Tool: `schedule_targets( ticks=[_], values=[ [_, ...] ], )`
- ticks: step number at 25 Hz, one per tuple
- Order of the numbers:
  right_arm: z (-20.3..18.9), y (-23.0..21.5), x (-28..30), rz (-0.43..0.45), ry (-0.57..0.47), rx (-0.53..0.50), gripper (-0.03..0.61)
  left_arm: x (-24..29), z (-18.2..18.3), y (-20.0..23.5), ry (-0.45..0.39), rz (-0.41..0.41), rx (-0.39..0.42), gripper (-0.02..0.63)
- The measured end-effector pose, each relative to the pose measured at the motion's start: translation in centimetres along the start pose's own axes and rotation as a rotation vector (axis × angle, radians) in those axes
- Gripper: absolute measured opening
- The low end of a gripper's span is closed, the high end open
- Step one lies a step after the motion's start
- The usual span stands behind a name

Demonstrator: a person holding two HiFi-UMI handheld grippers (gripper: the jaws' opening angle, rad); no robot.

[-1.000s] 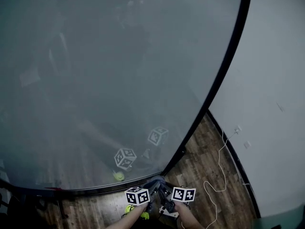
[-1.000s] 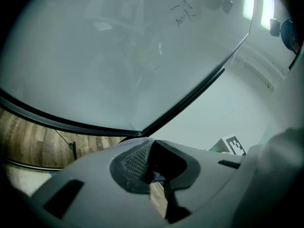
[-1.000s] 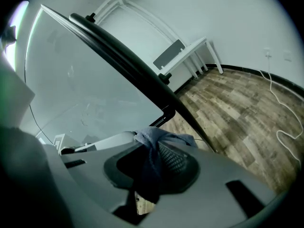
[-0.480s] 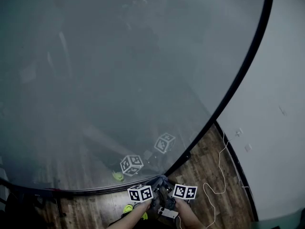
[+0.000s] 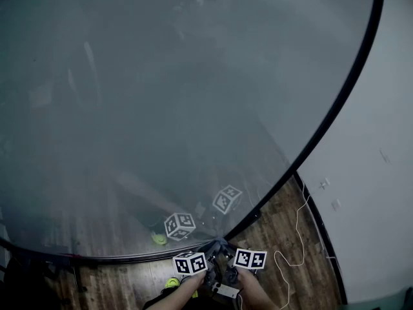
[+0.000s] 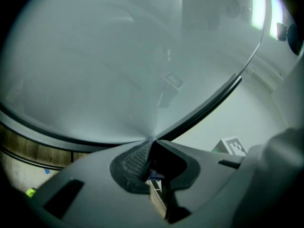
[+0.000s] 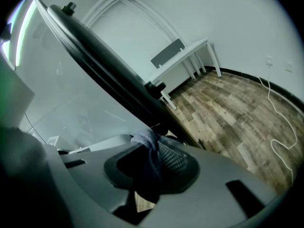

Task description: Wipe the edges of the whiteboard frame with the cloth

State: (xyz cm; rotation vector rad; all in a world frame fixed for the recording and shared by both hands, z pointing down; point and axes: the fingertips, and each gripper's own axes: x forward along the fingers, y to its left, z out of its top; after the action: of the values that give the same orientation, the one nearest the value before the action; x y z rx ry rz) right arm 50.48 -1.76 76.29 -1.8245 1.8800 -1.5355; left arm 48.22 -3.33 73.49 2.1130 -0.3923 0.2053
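The whiteboard fills the head view, its black frame (image 5: 335, 108) curving down the right side and along the bottom. Both grippers meet at the lower right corner of that frame. A dark blue-grey cloth (image 5: 214, 245) is bunched between them against the corner. My right gripper (image 5: 224, 256) is shut on the cloth (image 7: 147, 148), which spills out of its jaws beside the frame rail (image 7: 109, 75). My left gripper (image 5: 206, 257) is shut too, tips (image 6: 152, 144) touching the frame corner (image 6: 209, 103), with a scrap of blue cloth (image 6: 154, 174) showing deep between its jaws.
A white wall stands right of the board, with sockets (image 5: 322, 183) and a white cable (image 5: 293, 237) trailing over the wood floor. White table legs (image 7: 190, 56) stand behind the frame. A yellow-green object (image 5: 173, 281) lies on the floor under my left hand.
The head view has swung, so the frame's right edge sits further right. Both grippers and the cloth stay at the board's lower corner, shifted only slightly right.
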Motion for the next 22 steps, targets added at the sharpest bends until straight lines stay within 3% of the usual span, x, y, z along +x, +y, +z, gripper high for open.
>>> schedule_targets(
  ticks=[5, 22],
  values=[
    [-0.1, 0.3, 0.0, 0.001, -0.002, -0.004, 0.072, -0.2, 0.1, -0.1, 0.0, 0.007, 0.025, 0.035],
    [-1.8, 3.1, 1.9, 0.058, 0.057, -0.03, 0.072, -3.5, 1.1, 1.6, -0.069, 0.045, -0.029, 0.035]
  ],
)
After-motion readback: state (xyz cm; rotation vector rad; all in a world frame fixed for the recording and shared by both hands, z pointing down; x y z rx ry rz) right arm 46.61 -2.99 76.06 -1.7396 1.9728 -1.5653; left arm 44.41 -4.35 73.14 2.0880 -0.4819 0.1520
